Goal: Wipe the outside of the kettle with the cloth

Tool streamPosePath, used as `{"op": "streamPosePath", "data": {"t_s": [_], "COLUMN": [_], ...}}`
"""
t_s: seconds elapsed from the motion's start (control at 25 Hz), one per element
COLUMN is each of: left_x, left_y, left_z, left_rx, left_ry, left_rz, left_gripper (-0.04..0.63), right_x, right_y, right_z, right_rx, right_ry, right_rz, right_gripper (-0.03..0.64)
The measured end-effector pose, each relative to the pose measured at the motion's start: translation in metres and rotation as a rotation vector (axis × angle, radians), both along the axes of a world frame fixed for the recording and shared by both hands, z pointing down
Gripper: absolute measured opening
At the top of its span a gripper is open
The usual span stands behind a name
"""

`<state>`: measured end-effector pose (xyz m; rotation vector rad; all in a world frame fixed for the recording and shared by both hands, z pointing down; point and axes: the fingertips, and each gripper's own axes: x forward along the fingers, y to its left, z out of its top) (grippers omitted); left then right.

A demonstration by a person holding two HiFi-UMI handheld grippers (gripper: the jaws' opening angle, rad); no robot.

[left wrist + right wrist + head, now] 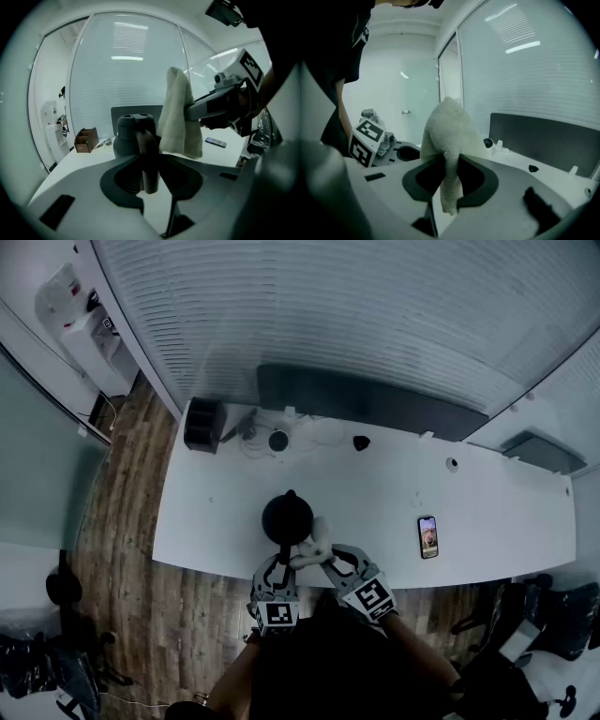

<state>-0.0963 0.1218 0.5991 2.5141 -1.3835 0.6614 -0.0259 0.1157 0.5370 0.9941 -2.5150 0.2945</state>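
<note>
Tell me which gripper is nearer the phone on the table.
Right. The right gripper, clamping the cloth, sits just left of the phone; the left gripper, holding the kettle by its handle, is farther left again.

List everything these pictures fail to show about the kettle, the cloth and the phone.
- Lower body and base of the kettle: in the left gripper view they are hidden behind the fingers of the left gripper; in the head view they are too small.
- Whether the cloth touches the kettle: the left gripper view shows only overlap.
- Screen of the phone: too small in the head view.
- Scene straight ahead of the right gripper: blocked by the cloth.
</note>
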Motion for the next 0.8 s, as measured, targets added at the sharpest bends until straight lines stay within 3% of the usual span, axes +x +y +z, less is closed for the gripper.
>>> {"op": "streamPosePath", "data": {"t_s": [0.28,0.68,0.8], "left_x": [0.004,0.003,0.003], "left_y": [-0.013,-0.013,-0.012], "left_z": [0.001,0.002,0.004], "left_rx": [-0.021,-0.039,-0.052], "left_ry": [0.028,-0.01,-0.023], "left_rz": [0.047,0.06,0.054], "left_gripper": [0.123,0.123,0.123], "right_x": [-0.025,-0.027,-0.023], "right_y": [-0.039,-0.036,-0.028], "right_z": [0.039,0.059,0.081], "right_rx": [-0.074,-0.127,-0.174], "right_ry": [0.067,0.016,0.048], "right_rz": [-0.022,-0.145,-0.172], "right_gripper": [0.071,0.071,0.071]}}
